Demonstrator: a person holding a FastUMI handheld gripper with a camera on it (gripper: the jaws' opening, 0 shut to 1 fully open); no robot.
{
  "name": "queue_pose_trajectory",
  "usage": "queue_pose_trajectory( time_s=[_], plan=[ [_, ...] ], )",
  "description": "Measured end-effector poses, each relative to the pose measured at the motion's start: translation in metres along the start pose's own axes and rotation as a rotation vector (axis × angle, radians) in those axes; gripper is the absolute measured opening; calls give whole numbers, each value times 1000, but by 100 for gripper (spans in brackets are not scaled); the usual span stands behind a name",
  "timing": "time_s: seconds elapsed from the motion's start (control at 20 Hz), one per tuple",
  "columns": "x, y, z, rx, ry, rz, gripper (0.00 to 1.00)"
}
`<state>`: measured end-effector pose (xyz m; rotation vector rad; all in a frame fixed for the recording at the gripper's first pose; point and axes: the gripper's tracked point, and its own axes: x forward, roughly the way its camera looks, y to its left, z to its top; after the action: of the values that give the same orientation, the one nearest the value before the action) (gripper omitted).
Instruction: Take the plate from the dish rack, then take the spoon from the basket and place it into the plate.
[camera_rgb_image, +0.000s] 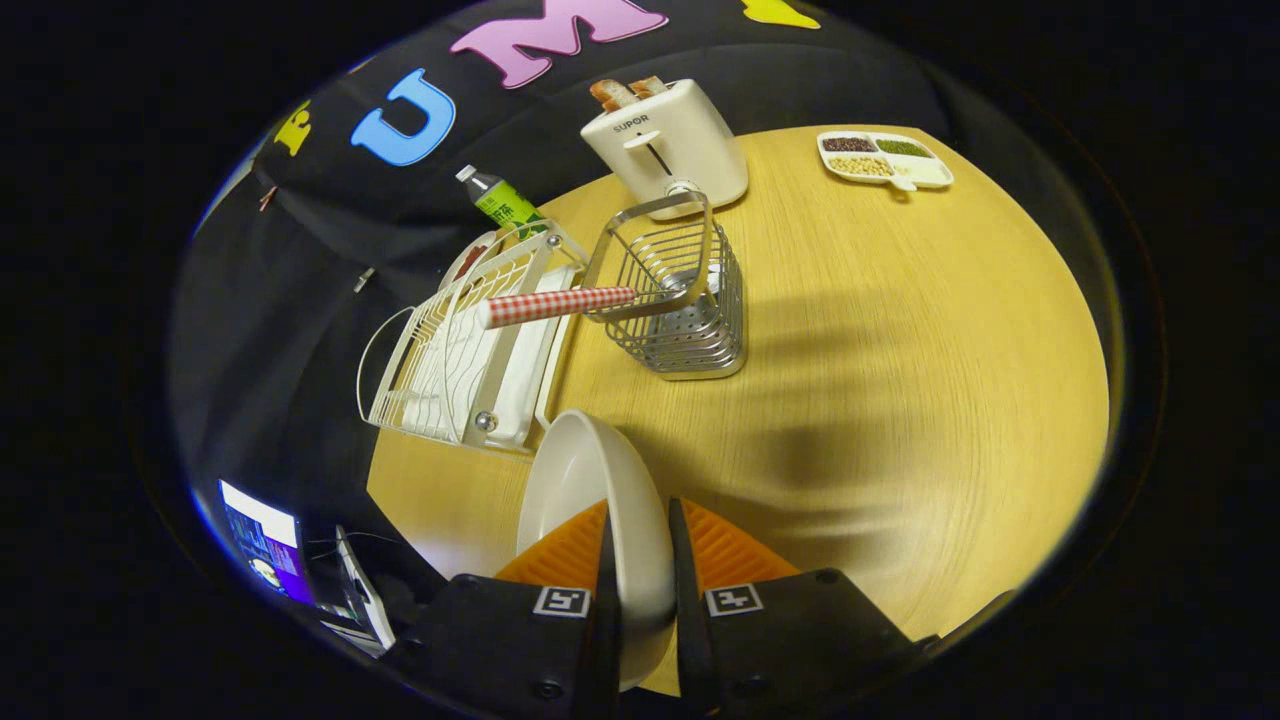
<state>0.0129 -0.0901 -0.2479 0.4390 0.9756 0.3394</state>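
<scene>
Gripper (640, 545): fingers clamped on the rim of a white plate (590, 490), held on edge above the wooden table (900, 330). Beyond: white dish rack (460, 360); wire basket (680, 300) holding a checked-handled spoon (555, 306). Farthest: toaster (670, 140), bottle (503, 200), divided tray (885, 160).

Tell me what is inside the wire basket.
A spoon with a red-checked handle leans out over the wire basket rim; its bowl end is hidden behind the wires.
</scene>
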Motion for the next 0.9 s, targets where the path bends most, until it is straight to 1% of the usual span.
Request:
queue_pose_trajectory(
  time_s=[0.1,0.15,0.2,0.25,0.35,0.4,0.55,0.65,0.75,0.9],
  plan=[
    [5,-12,-5,-43,9,-45,32],
    [7,-18,-9,-77,15,-66,40],
    [4,-23,-9,-130,14,-86,41],
    [3,-24,-6,-187,-7,-97,61],
    [-5,-18,11,-293,-110,-110,100],
    [-14,-9,22,-329,-171,-105,98],
    [-31,20,59,-392,-338,-86,99],
    [-37,39,82,-438,-416,-70,98],
    [-34,52,96,-489,-457,-57,98],
    [-15,59,109,-542,-485,-51,98]
  ],
)
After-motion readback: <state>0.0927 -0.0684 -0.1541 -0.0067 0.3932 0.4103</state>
